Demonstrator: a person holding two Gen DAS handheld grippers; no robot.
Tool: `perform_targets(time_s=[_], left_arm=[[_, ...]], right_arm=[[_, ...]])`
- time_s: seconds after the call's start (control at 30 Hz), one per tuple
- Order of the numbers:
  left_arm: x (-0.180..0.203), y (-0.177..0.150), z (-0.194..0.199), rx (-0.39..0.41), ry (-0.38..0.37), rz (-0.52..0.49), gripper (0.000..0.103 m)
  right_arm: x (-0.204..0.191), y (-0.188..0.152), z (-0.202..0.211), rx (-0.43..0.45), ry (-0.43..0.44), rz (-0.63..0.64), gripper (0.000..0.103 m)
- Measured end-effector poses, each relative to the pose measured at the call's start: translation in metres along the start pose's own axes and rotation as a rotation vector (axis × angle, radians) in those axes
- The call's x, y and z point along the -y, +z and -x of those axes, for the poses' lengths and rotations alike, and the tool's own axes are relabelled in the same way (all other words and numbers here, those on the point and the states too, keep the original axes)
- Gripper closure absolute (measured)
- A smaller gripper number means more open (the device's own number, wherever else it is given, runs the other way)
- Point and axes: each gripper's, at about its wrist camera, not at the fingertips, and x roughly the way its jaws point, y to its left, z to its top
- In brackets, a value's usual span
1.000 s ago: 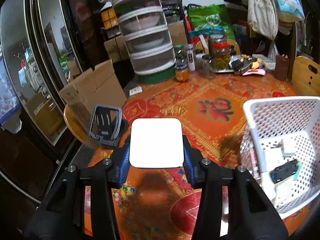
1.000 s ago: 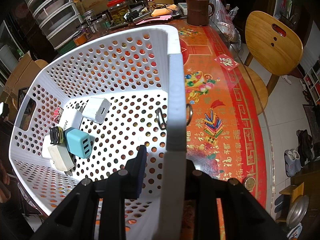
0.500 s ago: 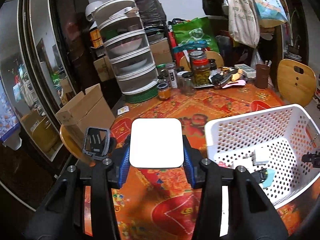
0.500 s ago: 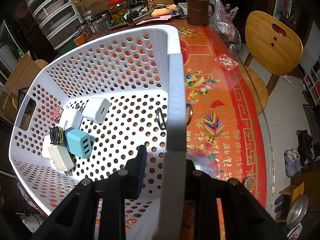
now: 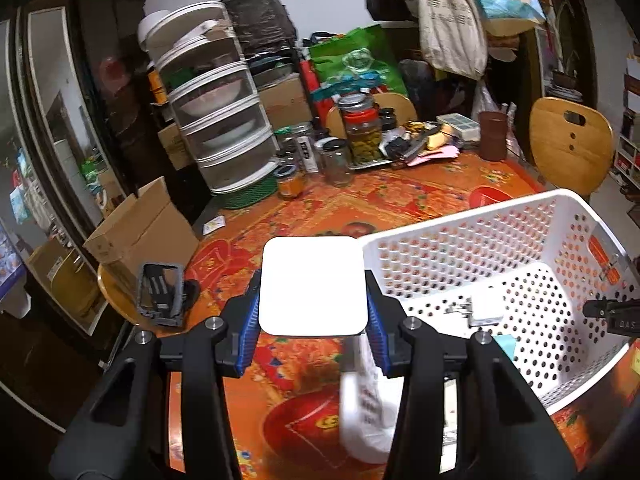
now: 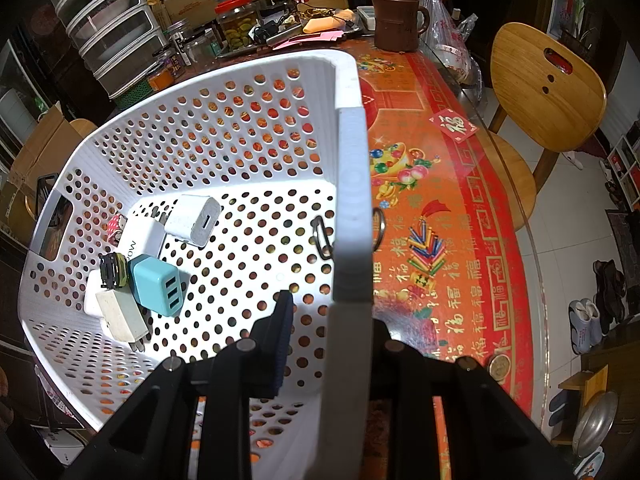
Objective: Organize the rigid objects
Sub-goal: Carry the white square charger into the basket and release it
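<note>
the left gripper (image 5: 313,312) has its jaws partly closed on a white block (image 5: 313,286), squeezed flat between the blue pads (image 5: 250,320), probably so it travels face-up to the basket (image 5: 460,240). it hangs over the table (image 5: 420,196) just beside the basket's left wall. the right gripper (image 6: 328,320) is nearly closed, pinching the basket's right wall (image 6: 352,200), one finger inside and one outside, likely to steady it for the drop. on the basket's floor, toward its left corner, i count five chargers: one teal charger (image 6: 154,290), four white. also one small black part (image 6: 112,272) among them.
</note>
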Motion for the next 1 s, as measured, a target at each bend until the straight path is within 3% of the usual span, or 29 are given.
perform_targets(time_s=[0.63, 1.0], left_arm=[[0.116, -0.018, -0.049, -0.186, -0.214, -0.12, 0.06], [0.14, -0.034, -0.077, -0.283, -0.283, -0.136, 0.056]], right_arm=[[0.0, 0.0, 0.0, 0.0, 0.0, -0.001, 0.077], [-0.001, 0.001, 0.0, -0.002, -0.003, 0.004, 0.077]])
